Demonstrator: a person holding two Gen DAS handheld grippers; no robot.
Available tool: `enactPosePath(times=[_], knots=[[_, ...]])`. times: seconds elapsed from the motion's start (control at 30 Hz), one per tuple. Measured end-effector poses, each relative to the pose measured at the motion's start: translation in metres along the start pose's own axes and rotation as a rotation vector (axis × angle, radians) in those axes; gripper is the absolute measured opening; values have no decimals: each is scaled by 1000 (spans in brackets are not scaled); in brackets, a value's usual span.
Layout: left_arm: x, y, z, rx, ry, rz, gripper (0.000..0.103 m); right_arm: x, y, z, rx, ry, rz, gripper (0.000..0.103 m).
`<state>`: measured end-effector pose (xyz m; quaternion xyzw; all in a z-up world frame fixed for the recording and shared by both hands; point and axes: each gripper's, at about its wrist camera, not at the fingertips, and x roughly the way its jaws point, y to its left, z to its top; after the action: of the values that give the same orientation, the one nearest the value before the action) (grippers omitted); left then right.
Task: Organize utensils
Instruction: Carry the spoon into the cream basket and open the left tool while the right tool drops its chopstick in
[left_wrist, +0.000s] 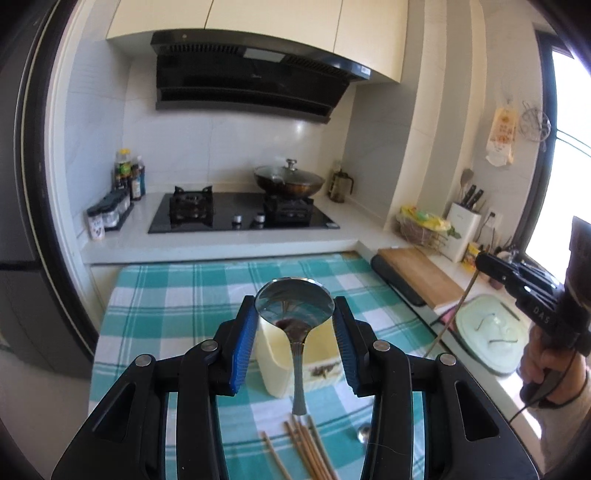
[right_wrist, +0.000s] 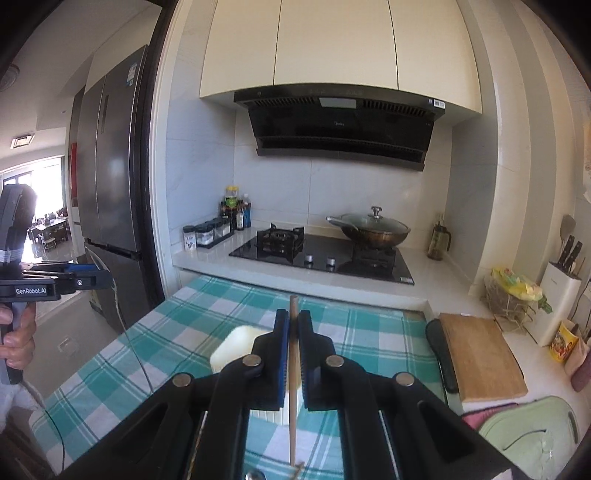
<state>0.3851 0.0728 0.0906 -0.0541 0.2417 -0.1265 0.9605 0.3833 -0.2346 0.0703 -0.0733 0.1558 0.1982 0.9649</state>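
- metal spoon (left_wrist: 294, 314): shiny, bowl up and facing the camera, handle hanging straight down; bowl sits between the left gripper's blue fingers (left_wrist: 245, 339), above the holder
- single wooden chopstick (right_wrist: 293, 373): upright, pinched between the right gripper's fingers (right_wrist: 282, 354), lower tip near the cloth
- cream utensil holder (left_wrist: 280, 365): boxy, upright, mid tabletop on the teal checked cloth (left_wrist: 166, 314)
- loose wooden chopsticks (left_wrist: 306, 454): bundle lying flat on the cloth toward the near edge
- second spoon (left_wrist: 364, 432): only its bowl visible, just right of that bundle
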Motion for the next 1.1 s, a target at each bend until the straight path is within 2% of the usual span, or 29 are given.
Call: enactPosePath(times=[0.17, 0.27, 0.33, 0.43, 0.6, 0.7, 0.83, 0.9, 0.93, 0.97, 1.1], knots=[[48, 0, 19, -56, -52, 45, 42, 25, 3, 27, 46, -114, 7, 5], [88, 2, 14, -99, -16, 67, 42, 48, 3, 22, 78, -163, 2, 5], [114, 4, 3, -113, 41, 84, 42, 71, 3, 14, 99, -129, -8, 5], [148, 8, -17, -121, 136, 96, 42, 107, -2, -5, 122, -34, -17, 5], [182, 13, -47, -123, 261, 105, 42, 157, -16, -41, 174, 176, -28, 5], [187, 16, -59, -120, 287, 122, 42, 171, -27, -58, 228, 258, -33, 5], [188, 25, -68, -152, 299, 131, 44, 170, -37, -69, 270, 280, -45, 9], [185, 29, -71, -176, 288, 127, 45, 168, -42, -73, 290, 290, -37, 24], [181, 31, -73, -184, 285, 123, 49, 165, -43, -74, 294, 287, -42, 40], [175, 32, -74, -191, 282, 117, 51, 159, -43, -76, 300, 275, -45, 47], [137, 35, -91, -181, 279, 90, 57, 129, -41, -84, 299, 256, -32, 47]])
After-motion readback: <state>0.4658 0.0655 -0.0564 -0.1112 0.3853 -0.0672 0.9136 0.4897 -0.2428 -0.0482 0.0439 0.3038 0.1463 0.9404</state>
